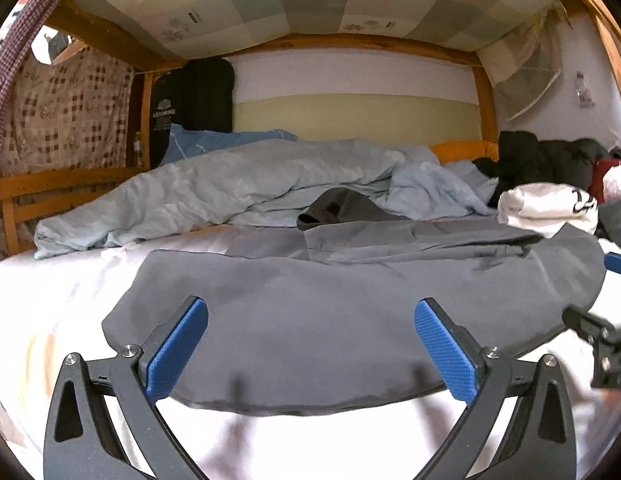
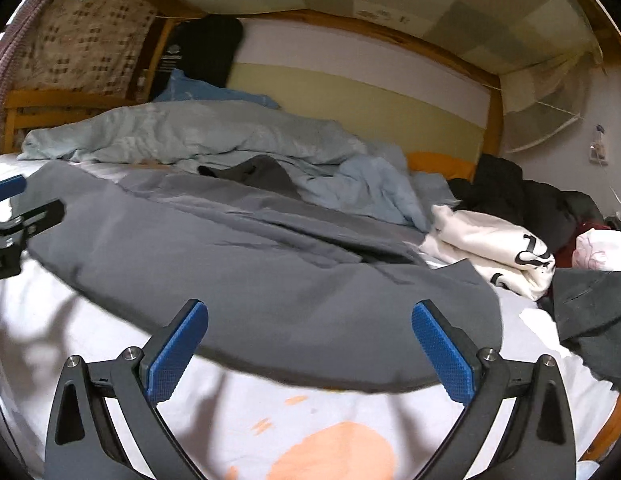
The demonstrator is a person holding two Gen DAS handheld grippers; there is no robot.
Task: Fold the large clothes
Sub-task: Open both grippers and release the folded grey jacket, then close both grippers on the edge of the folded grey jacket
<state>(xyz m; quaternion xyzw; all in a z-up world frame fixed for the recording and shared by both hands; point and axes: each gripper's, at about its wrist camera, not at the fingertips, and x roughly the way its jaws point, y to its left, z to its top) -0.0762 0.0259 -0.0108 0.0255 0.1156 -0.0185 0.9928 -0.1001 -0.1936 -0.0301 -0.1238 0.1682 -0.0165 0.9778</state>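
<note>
Across the bed's near edge lies a grey garment (image 1: 330,320), its long axis running side to side.
Both jaws spread wide and holding nothing, the left hand-held gripper (image 1: 310,344) and right hand-held gripper (image 2: 308,344) hover above its near hem; a folded white garment (image 2: 490,248) sits beside its right end on the white bed sheet (image 1: 50,300).

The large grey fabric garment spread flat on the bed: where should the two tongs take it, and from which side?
Probably the near hem of the large grey fabric garment, approached from the near edge of the white bed sheet. That curved edge lies flat and uncovered facing both open tongs, the left tongs toward its left end and the right tongs toward its right.
</note>
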